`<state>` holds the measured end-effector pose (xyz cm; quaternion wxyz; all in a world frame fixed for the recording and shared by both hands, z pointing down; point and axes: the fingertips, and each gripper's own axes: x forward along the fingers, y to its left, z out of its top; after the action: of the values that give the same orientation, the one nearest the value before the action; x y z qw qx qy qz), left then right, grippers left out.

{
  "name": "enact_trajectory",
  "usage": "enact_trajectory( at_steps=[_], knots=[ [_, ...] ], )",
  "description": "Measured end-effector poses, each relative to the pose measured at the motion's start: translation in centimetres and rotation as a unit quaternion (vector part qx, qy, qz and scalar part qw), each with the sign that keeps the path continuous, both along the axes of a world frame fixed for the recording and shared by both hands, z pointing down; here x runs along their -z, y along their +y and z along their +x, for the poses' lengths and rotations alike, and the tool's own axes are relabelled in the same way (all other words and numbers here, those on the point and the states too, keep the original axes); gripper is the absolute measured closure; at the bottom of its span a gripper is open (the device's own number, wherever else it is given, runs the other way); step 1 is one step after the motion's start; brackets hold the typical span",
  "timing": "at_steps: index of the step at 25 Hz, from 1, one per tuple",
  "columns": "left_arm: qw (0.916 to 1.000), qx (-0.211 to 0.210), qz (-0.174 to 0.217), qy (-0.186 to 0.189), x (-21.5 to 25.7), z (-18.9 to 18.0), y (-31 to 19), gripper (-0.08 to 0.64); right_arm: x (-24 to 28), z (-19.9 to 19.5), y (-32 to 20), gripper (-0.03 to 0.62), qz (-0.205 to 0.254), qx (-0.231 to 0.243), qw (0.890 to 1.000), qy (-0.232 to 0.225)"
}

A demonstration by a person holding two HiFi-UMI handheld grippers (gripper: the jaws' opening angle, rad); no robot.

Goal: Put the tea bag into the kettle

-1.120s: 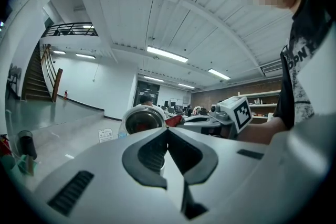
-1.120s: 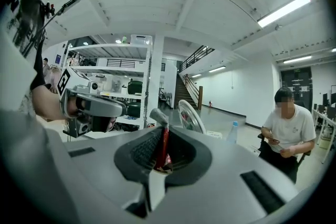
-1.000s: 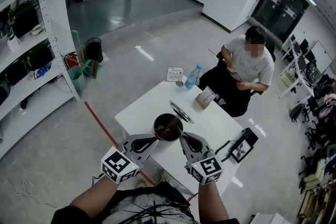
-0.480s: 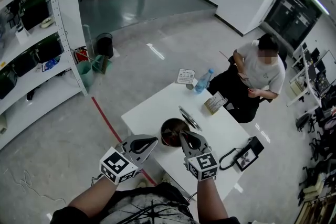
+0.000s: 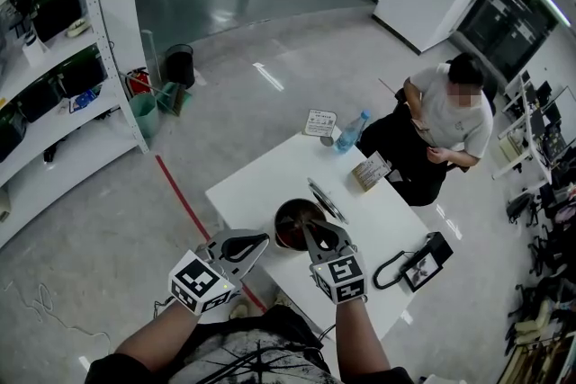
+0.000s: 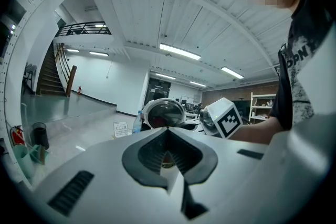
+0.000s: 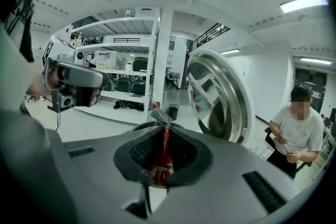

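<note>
So the right gripper (image 5: pixel 312 232) is clamping its jaws tight on the tea bag (image 7: pixel 164 148) (a red thing, pinched right between the pads in the right gripper view, with a greyish bit poking out past the tips). In the head view it's hovering in the lower middle of the frame, with its tips at the near-right rim of the kettle (image 5: pixel 286 213). I can't actually make out the bag itself from up there. The kettle is sitting open on the white table (image 5: pixel 256 184), close to the table's lower edge in the frame, and its lid (image 5: pixel 326 200) is lying just beside it on the right. The left gripper (image 5: pixel 241 245) is hanging just left of the kettle, apart from it, with its jaws pressed together and nothing between them. In the left gripper view the kettle is showing up dead centre above the jaws, with the right gripper just to its right. Toward the upper end of the table a bottle (image 5: pixel 353 130), a card (image 5: pixel 320 122) and a small box (image 5: pixel 372 171) are standing. A person (image 5: pixel 450 112) is sitting there in the upper right of the frame.
</note>
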<state>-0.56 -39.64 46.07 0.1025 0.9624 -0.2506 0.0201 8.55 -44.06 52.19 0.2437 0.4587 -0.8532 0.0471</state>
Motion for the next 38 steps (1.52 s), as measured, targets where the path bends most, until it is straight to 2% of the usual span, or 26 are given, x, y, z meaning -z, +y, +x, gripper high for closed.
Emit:
enact_trajectory(
  at_steps=[3,5,8,12,19,27,31,38],
  knots=[
    [1.0000,-0.001,-0.001,0.001,-0.1,0.1,-0.1,0.551,-0.5,0.1,-0.1,0.559,-0.008,0.002,1.000,0.011],
    [1.0000,-0.001,-0.001,0.001,-0.2,0.1,-0.1,0.552,-0.8,0.1,-0.2,0.494,-0.011,0.001,1.000,0.017],
    [1.0000,-0.001,-0.003,0.001,-0.3,0.1,0.0,0.551,-1.1,0.0,-0.1,0.438,-0.017,0.002,1.000,0.015],
    [1.0000,-0.004,-0.001,0.000,-0.1,0.3,0.0,0.551,-1.1,0.1,0.1,0.423,-0.012,-0.002,1.000,0.010],
    [1.0000,-0.005,0.006,0.006,0.7,0.1,0.1,0.551,1.2,0.3,1.4,0.425,0.033,0.005,0.999,0.002],
    [0.9995,-0.021,0.023,0.008,1.8,0.5,1.2,0.551,3.3,0.7,4.3,0.546,0.061,-0.010,0.998,-0.011],
    [0.9989,-0.034,0.033,0.007,2.3,1.2,1.9,0.552,5.3,0.8,5.5,0.573,0.102,-0.011,0.994,-0.028],
    [0.9966,-0.061,0.055,0.000,3.1,2.8,3.6,0.551,7.2,2.8,8.5,0.581,0.129,-0.038,0.990,-0.034]
  ],
)
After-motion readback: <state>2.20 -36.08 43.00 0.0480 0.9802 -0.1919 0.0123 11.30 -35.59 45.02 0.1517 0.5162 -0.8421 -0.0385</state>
